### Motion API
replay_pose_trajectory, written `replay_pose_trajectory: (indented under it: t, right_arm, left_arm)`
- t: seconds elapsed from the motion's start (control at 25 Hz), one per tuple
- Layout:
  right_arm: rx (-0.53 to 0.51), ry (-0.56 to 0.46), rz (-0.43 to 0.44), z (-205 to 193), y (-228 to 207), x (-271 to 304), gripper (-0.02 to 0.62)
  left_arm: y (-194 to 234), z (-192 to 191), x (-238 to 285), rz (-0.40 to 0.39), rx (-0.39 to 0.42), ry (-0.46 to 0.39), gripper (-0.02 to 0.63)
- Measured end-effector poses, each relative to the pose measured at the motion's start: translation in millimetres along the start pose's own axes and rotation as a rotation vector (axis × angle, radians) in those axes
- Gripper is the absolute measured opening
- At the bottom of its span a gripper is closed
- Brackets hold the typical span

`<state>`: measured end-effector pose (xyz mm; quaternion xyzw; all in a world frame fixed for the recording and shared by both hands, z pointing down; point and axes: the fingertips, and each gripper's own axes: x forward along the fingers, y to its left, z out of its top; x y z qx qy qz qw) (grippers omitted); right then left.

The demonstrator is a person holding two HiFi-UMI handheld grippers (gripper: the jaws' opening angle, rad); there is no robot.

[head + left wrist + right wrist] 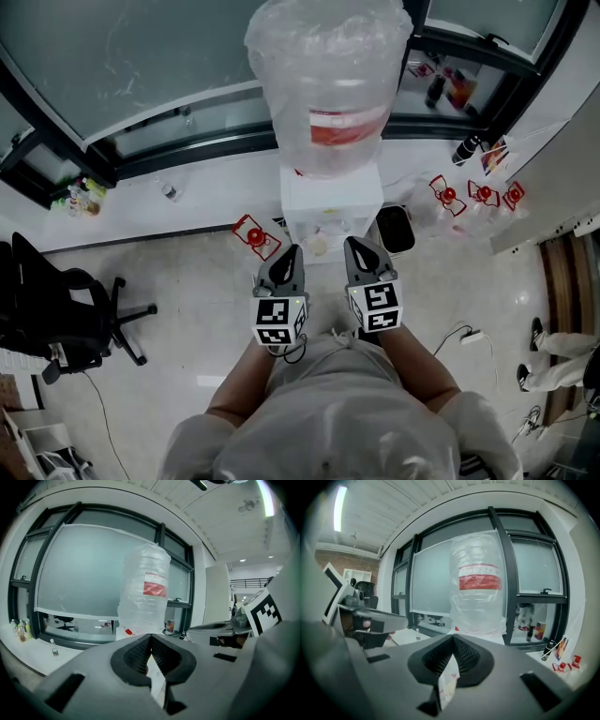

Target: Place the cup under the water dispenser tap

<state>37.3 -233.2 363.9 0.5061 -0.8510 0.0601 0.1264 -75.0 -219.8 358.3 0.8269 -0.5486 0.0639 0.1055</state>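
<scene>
Cup not surely visible; water dispenser [331, 202] stands at twelve o'clock of left gripper [289, 258] and right gripper [359, 248], equally near; both jaws pressed together, empty.

The person wears a pale, creased short-sleeved top [339, 412]. The left gripper [292, 249] and right gripper [357, 242] have smooth grey shells that taper to a point, with slots cut in the upper face. Black ribbed pads [136, 654] line the jaws. Each gripper carries a white cube [279, 322] printed with black square markers. A thin dark cable [298, 353] loops under the left one.
</scene>
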Motion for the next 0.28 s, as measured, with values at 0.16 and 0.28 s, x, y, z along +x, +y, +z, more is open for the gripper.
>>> replay_pose_trajectory:
  t: [0.16, 0.28]
  right_arm:
    - [0.01, 0.007, 0.0, -2.6, 0.3, -0.8, 0.028]
    - [0.01, 0.01, -0.001, -3.7, -1.2, -0.6, 0.028]
  left_arm:
    - [-1.7, -2.9, 1.0, -0.009, -0.016, 0.01, 0.018]
    - [-2.2, -0.6, 3.8, -0.012, -0.013, 0.004, 0.018]
